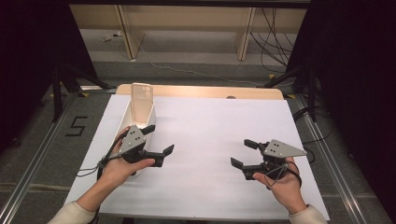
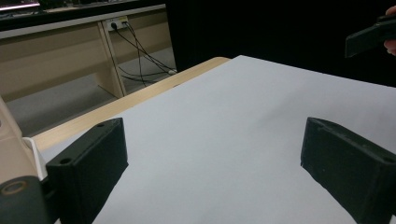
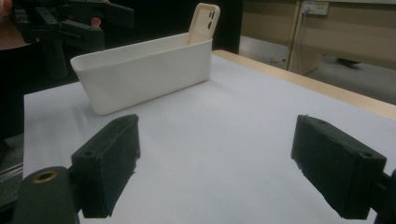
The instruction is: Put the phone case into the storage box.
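— While both claws hang apart and empty, where's the beige phone case (image 1: 141,100)?
— Upright in the long white plastic bin (image 1: 122,125), just beside the left claw (image 1: 159,140); right claw (image 1: 243,154) well apart.

**Even overhead light, dark surroundings**

The white table cover (image 1: 210,140) is brightly and evenly lit, perhaps from above; shadows are faint. Beyond the grippers, the room sides fall black. Near jaws look soft, slightly blurred, with mild grain.

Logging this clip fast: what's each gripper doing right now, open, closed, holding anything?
Left gripper: open, holding nothing, beside the long white plastic bin.
Right gripper: open, holding nothing, over the white table sheet.
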### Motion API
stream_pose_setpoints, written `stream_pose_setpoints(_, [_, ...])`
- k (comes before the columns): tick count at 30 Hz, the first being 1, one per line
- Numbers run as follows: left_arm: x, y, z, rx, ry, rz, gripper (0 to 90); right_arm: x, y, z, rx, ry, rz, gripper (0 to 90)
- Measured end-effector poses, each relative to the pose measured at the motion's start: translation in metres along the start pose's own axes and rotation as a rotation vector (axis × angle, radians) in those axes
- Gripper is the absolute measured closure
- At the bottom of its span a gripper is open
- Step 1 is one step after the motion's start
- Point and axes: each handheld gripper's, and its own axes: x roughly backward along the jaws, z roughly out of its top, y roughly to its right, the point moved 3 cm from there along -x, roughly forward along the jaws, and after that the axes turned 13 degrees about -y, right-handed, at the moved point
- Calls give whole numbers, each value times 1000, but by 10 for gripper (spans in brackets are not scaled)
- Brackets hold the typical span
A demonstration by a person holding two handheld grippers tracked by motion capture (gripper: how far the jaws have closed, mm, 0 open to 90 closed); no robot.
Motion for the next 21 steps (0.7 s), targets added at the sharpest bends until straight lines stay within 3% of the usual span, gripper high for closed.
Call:
stream_pose_setpoints(4, [1,4,-4,-7,18,-6,67,-1,2,1,27,18,-19,165])
stream_pose_setpoints(5, [1,5,-6,-10,20,-7,68,2,2,0,26,-22,-33,165])
stream_pose_setpoints(6, [1,6,-7,-11,25,-9,68,-1,2,1,27,15,-17,165])
stream_pose_setpoints(7, [1,6,-8,-11,28,-11,68,3,2,0,28,-22,-32,165])
stream_pose_setpoints(10, [2,9,-11,-14,30,-17,67,0,1,0,29,7,-12,165])
stream_pose_setpoints(19, [2,9,-12,-26,40,-31,67,2,-1,-1,9,-18,-12,165])
stream_pose_setpoints(21, [4,9,-12,-36,36,-30,68,2,0,0,32,-8,-18,165])
